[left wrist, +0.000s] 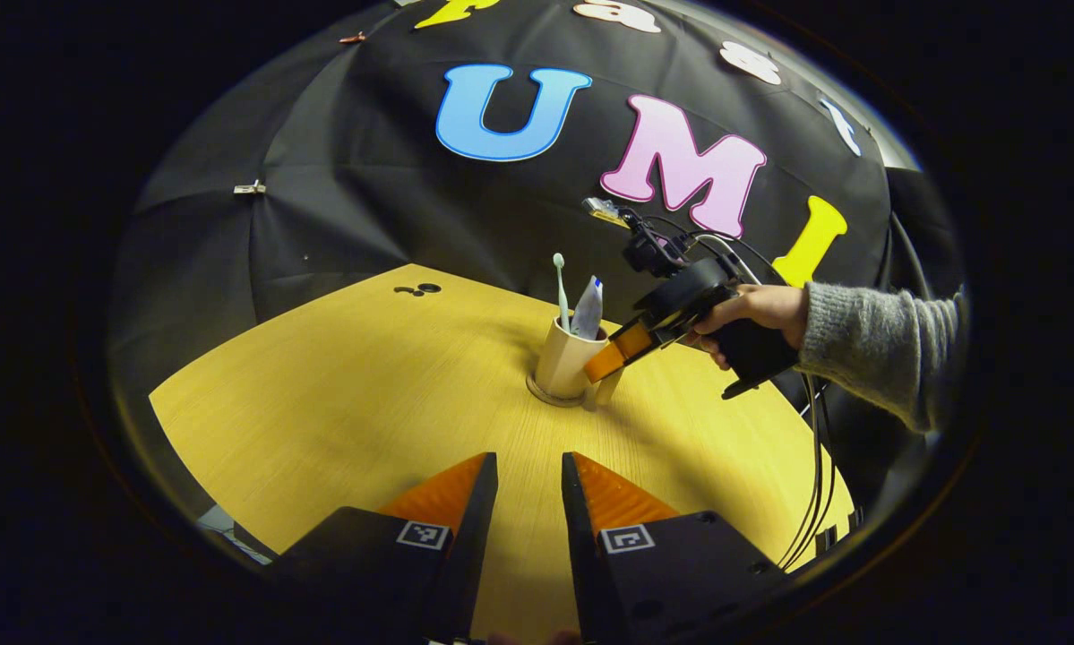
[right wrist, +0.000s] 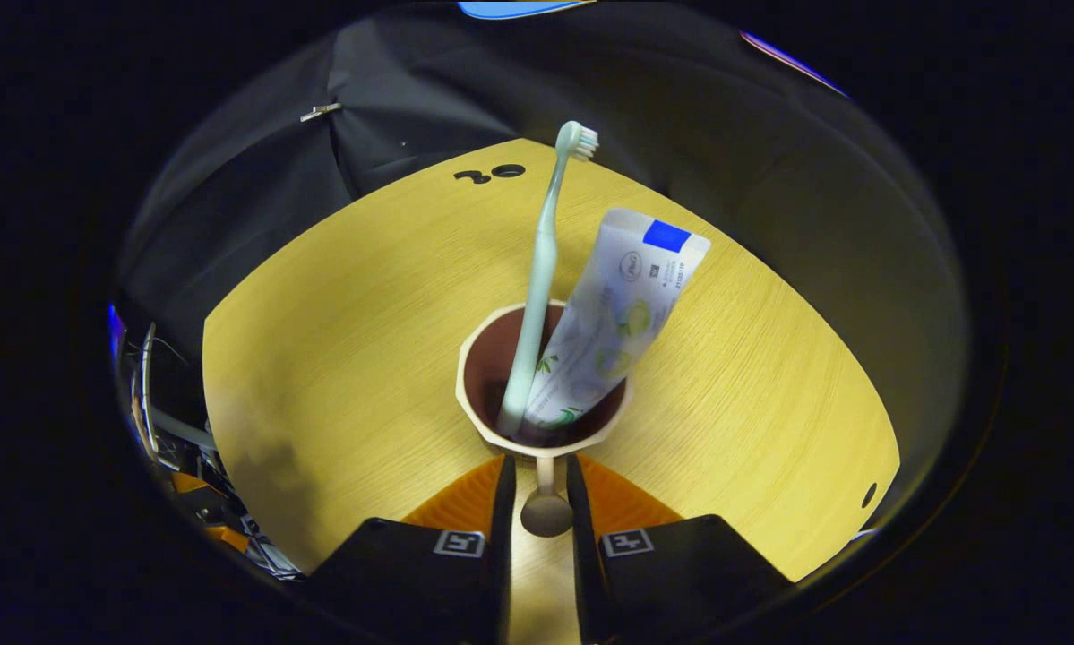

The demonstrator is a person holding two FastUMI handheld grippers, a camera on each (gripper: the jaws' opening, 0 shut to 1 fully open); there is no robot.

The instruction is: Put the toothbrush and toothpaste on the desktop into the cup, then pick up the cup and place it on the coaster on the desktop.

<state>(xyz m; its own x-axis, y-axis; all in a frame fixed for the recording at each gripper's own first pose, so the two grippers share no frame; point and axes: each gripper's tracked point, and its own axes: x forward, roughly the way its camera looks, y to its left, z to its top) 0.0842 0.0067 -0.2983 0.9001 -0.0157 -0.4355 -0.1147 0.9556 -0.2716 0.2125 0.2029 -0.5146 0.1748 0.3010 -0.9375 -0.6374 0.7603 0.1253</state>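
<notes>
My big yellow wooden desk (left wrist: pixel 339 403) carries everything. On it I see the cream cup with the dark inside (right wrist: pixel 544 394), and it already sits on the round tan coaster (left wrist: pixel 556 392). The white toothpaste tube with the blue patch (right wrist: pixel 617 313) and the thin pale green toothbrush (right wrist: pixel 541 278) both stand in the cup, leaning on its rim. So I think the filling part is done and the cup is in place. My right gripper (right wrist: pixel 543 488) has its jaws closed on the cup's handle. I judge that letting go is all that is left. My left gripper (left wrist: pixel 529 488) waits near me over the desk, jaws a little apart, holding nothing.
</notes>
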